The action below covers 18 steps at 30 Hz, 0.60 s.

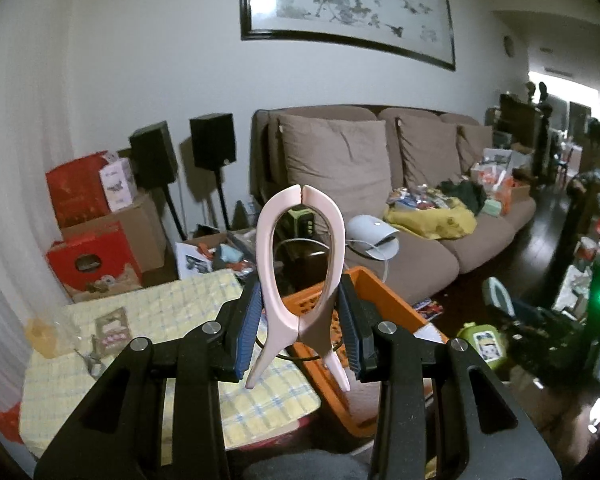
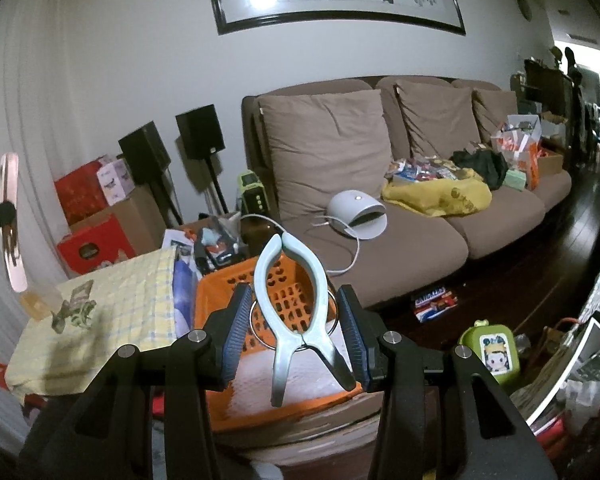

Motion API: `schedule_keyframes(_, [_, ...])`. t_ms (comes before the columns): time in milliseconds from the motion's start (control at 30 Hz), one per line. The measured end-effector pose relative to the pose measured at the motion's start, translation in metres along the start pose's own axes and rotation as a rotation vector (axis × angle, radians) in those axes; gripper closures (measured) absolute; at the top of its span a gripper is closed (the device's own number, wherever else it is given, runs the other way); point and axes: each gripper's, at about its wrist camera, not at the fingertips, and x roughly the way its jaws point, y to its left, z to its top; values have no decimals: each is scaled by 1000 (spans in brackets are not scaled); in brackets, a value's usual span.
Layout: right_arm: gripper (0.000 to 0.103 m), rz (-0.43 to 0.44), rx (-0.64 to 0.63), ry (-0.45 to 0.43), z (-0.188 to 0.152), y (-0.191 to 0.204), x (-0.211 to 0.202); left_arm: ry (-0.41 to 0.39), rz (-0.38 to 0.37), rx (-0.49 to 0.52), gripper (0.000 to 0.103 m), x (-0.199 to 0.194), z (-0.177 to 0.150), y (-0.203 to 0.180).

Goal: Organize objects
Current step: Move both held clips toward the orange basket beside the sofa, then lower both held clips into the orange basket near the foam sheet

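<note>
Left gripper point(image 1: 300, 332): closed on a pink clothes peg point(image 1: 300, 276), blue pads pressing the peg's sides just above its pivot. Peg upright, tips meeting at top, handle legs splayed below the pads. Held in the air over the near edge of the orange basket point(image 1: 384, 300).

Right gripper point(image 2: 296, 332): fingers loosely bracketing a pale blue clothes peg point(image 2: 294, 308). Right pad touches one handle leg; left pad shows a gap to the peg. Peg upright, tips closed at top, above the orange basket point(image 2: 220, 292).

Basket sits at the counter's right edge, beside a yellow checked cloth point(image 1: 160, 320) covering the counter. Small clutter on the cloth near its left edge, too blurred to name.

Behind: brown sofa point(image 2: 420, 224) carrying a white dome-shaped device point(image 2: 358, 212) and a yellow bag point(image 2: 440, 196).
</note>
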Motion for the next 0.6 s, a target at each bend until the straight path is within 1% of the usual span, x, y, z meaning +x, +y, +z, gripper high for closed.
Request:
schedule_keyframes(100, [58, -8, 0, -11, -3, 2, 4, 14, -11, -4, 69, 10, -6, -8])
schedule_keyframes(200, [58, -13, 11, -44, -6, 2, 5, 19, -39, -15, 69, 21, -15, -13])
schedule_keyframes(300, [58, -3, 12, -51, -9, 3, 13, -10, -9, -6, 69, 31, -28, -19])
schedule_keyframes(367, [58, 3, 7, -41, -12, 5, 20, -17, 13, -6, 69, 39, -42, -23])
schedule_keyframes(500, [58, 15, 4, -20, -20, 8, 39, -14, 8, -70, 69, 59, -68, -20])
schedule_keyframes(533, [58, 17, -1, -19, -22, 9, 42, -10, -5, -97, 69, 68, -77, -19])
schedule_keyframes(567, [58, 18, -7, -19, -23, 10, 44, -8, -5, -107, 69, 74, -83, -20])
schedule_keyframes(600, [58, 18, -16, -22, -25, 11, 48, -7, 11, -107, 69, 82, -91, -22])
